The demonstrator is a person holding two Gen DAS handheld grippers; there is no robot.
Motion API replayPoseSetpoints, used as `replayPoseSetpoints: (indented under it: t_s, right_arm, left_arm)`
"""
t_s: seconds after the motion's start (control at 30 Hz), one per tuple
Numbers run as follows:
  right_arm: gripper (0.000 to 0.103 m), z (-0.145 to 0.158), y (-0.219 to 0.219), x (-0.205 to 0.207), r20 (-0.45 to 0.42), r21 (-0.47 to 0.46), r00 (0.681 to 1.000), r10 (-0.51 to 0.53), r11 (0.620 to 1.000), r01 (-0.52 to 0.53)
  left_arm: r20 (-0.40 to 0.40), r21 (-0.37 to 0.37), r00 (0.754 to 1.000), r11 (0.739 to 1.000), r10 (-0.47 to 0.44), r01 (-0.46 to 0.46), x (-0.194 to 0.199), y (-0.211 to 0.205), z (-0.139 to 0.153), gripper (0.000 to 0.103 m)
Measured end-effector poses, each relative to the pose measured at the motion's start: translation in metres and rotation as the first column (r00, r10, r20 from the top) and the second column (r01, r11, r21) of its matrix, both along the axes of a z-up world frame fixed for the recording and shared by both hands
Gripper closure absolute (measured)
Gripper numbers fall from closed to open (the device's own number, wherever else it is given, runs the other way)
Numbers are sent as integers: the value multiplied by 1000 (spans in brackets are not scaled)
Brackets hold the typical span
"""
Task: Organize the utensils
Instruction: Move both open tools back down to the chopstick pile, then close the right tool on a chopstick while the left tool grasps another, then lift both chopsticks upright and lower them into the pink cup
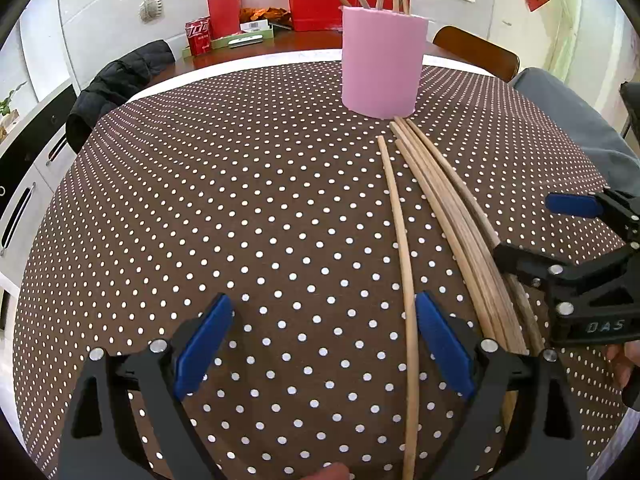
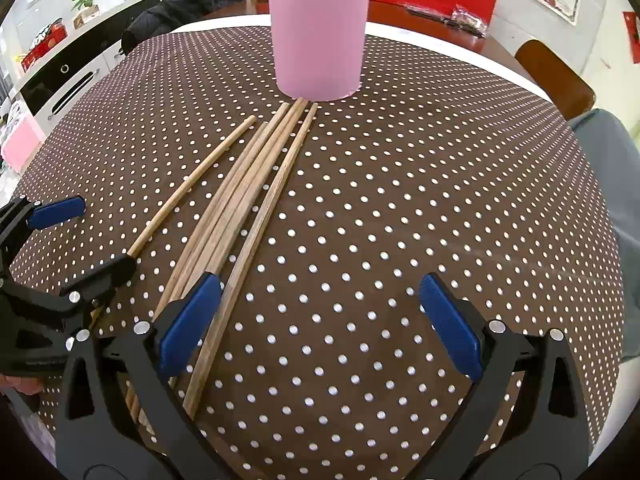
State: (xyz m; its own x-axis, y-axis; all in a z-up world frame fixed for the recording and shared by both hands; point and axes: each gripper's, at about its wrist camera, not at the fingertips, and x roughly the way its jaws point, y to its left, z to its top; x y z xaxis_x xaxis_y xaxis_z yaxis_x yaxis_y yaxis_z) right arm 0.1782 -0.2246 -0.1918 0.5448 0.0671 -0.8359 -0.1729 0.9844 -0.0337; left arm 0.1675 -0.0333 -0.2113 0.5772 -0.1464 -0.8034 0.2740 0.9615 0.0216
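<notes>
Pink cylindrical holder (image 1: 380, 64), twelve o'clock on the brown polka-dot tabletop (image 1: 240, 200), already stocked with sticks. Loose wooden chopsticks (image 1: 452, 216) fan toward me from its base. My left hand-held gripper (image 1: 324, 344) gapes around the pale stray; right hand-held gripper (image 2: 320, 320) wide, empty.

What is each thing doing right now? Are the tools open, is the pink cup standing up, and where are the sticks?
Left tool: open, holding nothing.
Right tool: open, holding nothing.
Pink cup: upright on the tablecloth, with chopsticks standing inside.
Loose chopsticks: lying flat on the tablecloth, far tips near the cup's base.
Single pale chopstick: lying flat, apart from the bunch.
Dotted tablecloth: spread flat.
</notes>
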Motion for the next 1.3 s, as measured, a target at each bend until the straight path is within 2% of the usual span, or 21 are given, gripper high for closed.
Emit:
replayPoseSetpoints:
  t_s: [0.13,0.33,0.47,0.5,0.53,0.57,0.6,0.63,0.67,0.7,0.73,0.8,0.93,1.07,1.17,1.3]
  right_arm:
    - [6,0,-2,8,7,20,1000,-15,1000,15]
    - [7,2,-25,12,-23,30,999,-26,999,27]
    - [7,2,-23,29,-22,35,999,-26,999,27]
    - [12,3,-21,35,-23,37,999,-24,999,25]
    - [23,5,-16,38,-19,33,1000,-22,999,22]
    - [31,8,-12,40,-9,33,1000,-10,999,11]
    - [51,9,-7,40,-2,31,1000,8,999,-8]
    - [66,11,-3,40,1,26,1000,26,999,-26]
    - [70,12,1,41,0,20,999,48,999,-47]
    - [79,13,2,41,0,17,998,59,998,-59]
    - [93,13,1,41,-1,21,998,66,998,-66]
    - [96,14,-7,39,-2,51,999,54,997,-54]
    - [97,16,-35,26,37,217,999,34,975,-41]
    - [97,25,-51,16,90,322,996,6,946,-35]
    - [97,35,-60,10,143,402,990,6,913,-64]
    - [97,56,-66,3,226,462,974,-9,881,-99]
  left_arm:
    - [-3,14,1000,1000,-15,15,5,-2,2,12]
    - [-2,80,998,995,-67,67,25,-21,6,12]
    - [-28,110,994,988,-104,106,44,-35,9,12]
    - [-39,111,993,987,-113,117,47,-37,9,15]
    - [-56,85,988,986,-141,146,51,-38,11,29]
    - [-82,40,983,985,-167,171,53,-39,12,37]
    - [-93,23,980,984,-176,179,55,-39,13,53]
    - [-90,37,977,980,-192,196,56,-43,16,75]
    - [-94,34,973,976,-209,213,57,-46,17,87]
    - [-95,42,973,976,-211,215,58,-48,18,97]
    - [-90,44,973,975,-214,219,57,-49,18,97]
    - [-86,18,975,978,-204,207,55,-46,18,98]
    - [-27,-97,990,986,-140,137,43,-26,26,98]
    - [53,-156,996,984,-76,84,37,-14,42,98]
    - [121,-190,992,979,-44,67,34,-6,56,98]
    - [216,-233,976,970,-14,66,28,-3,75,98]
